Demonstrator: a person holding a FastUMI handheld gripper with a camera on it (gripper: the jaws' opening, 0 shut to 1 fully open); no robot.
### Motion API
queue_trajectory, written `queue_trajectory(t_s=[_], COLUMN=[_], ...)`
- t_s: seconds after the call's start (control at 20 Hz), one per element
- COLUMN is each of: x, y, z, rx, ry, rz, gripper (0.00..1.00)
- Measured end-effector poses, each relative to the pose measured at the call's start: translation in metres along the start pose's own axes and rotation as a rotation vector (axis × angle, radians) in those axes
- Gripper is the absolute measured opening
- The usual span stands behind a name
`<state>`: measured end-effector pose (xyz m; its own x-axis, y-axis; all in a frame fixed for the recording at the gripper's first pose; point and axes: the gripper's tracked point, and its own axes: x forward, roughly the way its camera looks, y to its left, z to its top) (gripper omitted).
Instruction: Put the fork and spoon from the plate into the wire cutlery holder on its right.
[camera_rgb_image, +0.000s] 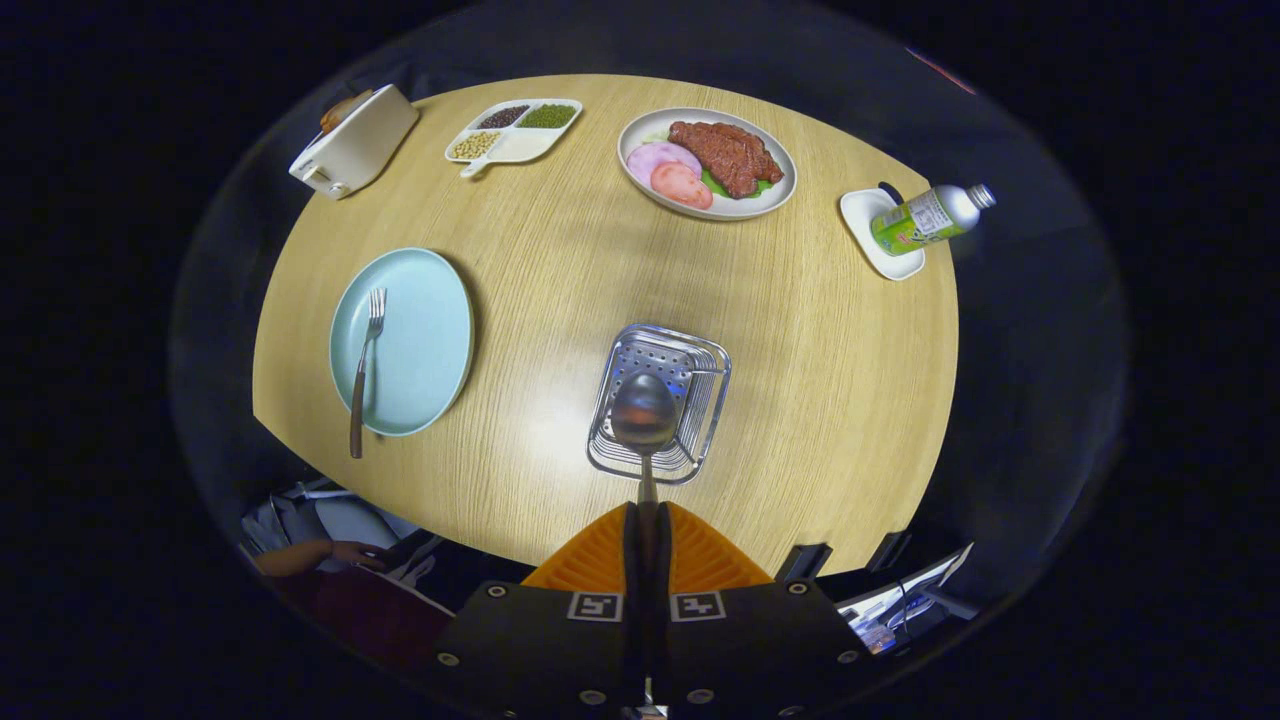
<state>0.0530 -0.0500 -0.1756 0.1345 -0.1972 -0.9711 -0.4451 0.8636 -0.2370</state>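
— Spoon up in the air, bowl hanging right over the wire cutlery holder, handle pinched between the closed fingers of the gripper. Looks like the carrying step, nearly at the drop.

— Fork?

— Untouched on the pale blue plate, tines toward the far side, wooden handle sticking out past the near rim. Well to the left of the holder.

— So, next move?

— Probably lowering the spoon into the basket, then letting go. Calls for keeping it clear of the wire rim on the way down. After that, back across for the fork.

— Anything hard to read?

— Plenty. Can't tell how high the bowl sits above the holder, or whether it already touches the wires. Handle mostly buried between the fingers, so grip depth unknown. Part of the basket masked by the bowl.

— Rest of the table?

— Plate of meat at the far side, divided dish of beans beside it, toaster far left, bottle lying on a small white dish at the right. None of it in the way. A hand resting below the table edge, nearer than the plate.
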Motion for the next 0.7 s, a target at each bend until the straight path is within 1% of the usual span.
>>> queue_trajectory(t_s=[0.2, 0.4, 0.55, 0.7], x=[0.016, 0.034, 0.037, 0.037], y=[-0.006, -0.003, -0.003, -0.004], z=[0.015, 0.027, 0.028, 0.023], rx=[-0.002, 0.016, 0.020, 0.021], ry=[0.026, 0.040, 0.046, 0.038], rz=[-0.008, 0.014, 0.022, 0.026], gripper=[0.03, 0.04, 0.04, 0.09])
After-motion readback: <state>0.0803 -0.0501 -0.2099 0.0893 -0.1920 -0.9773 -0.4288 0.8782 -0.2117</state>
